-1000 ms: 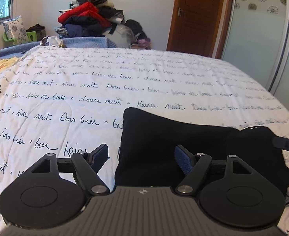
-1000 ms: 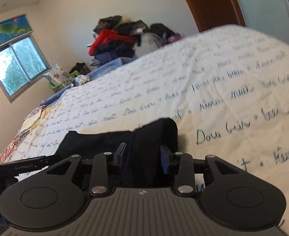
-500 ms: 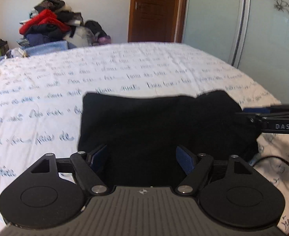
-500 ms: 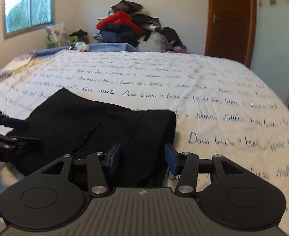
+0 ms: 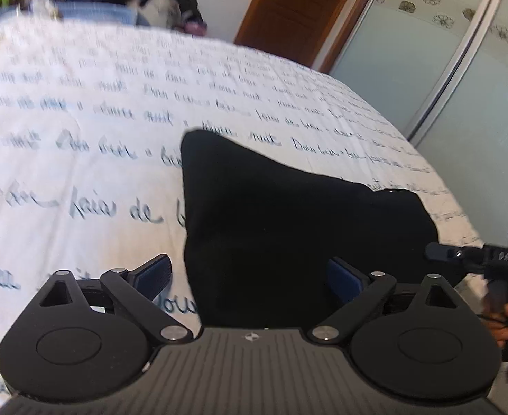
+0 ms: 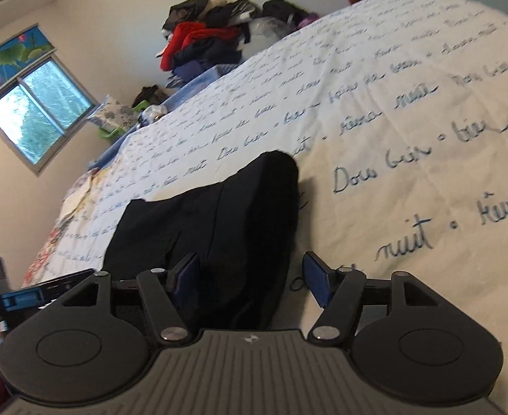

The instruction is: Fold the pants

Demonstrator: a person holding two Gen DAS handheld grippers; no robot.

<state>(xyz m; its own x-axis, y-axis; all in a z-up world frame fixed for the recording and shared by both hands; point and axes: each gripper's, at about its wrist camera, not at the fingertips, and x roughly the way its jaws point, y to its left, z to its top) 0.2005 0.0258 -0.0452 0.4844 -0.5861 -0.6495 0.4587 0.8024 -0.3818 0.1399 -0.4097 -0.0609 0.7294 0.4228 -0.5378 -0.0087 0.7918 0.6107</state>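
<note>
While lying folded near the bed's (image 5: 81,110) front edge, black pants (image 5: 288,228) between both opening tools: left tool (image 5: 250,273) wide apart, right tool (image 6: 250,276) apart, neither clamping.

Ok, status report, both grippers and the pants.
Left gripper and right gripper opening, pants' near edge between each. Black pants folded on bedspread. Nothing in the way.

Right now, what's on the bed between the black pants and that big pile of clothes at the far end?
Nothing but bare white bedspread with blue handwriting. The right wrist view shows it running from the folded black pants up to the heap of red and dark clothes.
</note>
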